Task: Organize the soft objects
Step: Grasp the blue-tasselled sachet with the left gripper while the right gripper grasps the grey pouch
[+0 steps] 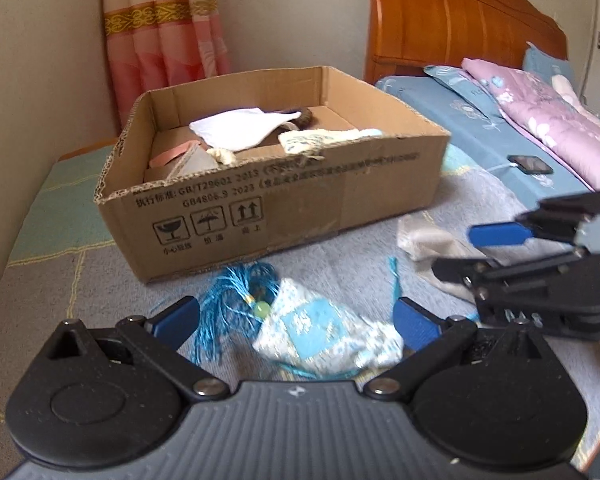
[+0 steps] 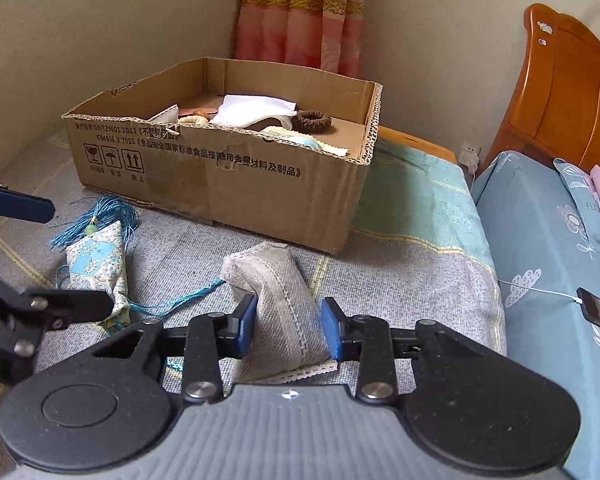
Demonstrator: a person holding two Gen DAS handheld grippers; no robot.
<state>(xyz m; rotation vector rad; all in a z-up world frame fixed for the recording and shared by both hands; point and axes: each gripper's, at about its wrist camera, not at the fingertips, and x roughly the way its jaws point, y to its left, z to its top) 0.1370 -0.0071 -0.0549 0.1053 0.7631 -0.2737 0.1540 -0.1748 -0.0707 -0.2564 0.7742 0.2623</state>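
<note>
Right gripper [image 2: 288, 326]: clenched on the grey pouch [image 2: 278, 312]. Both blue pads press its sides, so it looks ready to be carried.
Left gripper [image 1: 296, 318]: let go and spread wide. The blue pouch [image 1: 324, 334] lies between its fingers, but the pads do not touch it.
Grey pouch: near the front of the bed [image 2: 412, 256], to the right of the blue pouch. I cannot tell if it is off the blanket yet.
Blue pouch: flat on the bed, near the box's front wall, with blue tassels [image 1: 236, 292] spread out to the left.
Cardboard box [image 1: 284, 196]: far side of the bed, open on top. A white cloth [image 1: 240, 128] and a brown hair tie [image 2: 311, 120] already lie inside. It seems to be the home for soft things.
Phone [image 2: 598, 315]: on the blue sheet at the right, on a white cable, well apart from the pouches.
Next, I think: the grey pouch goes up and over the box's near wall.
Careful: the tassel strings could catch when the blue pouch is picked up.
</note>
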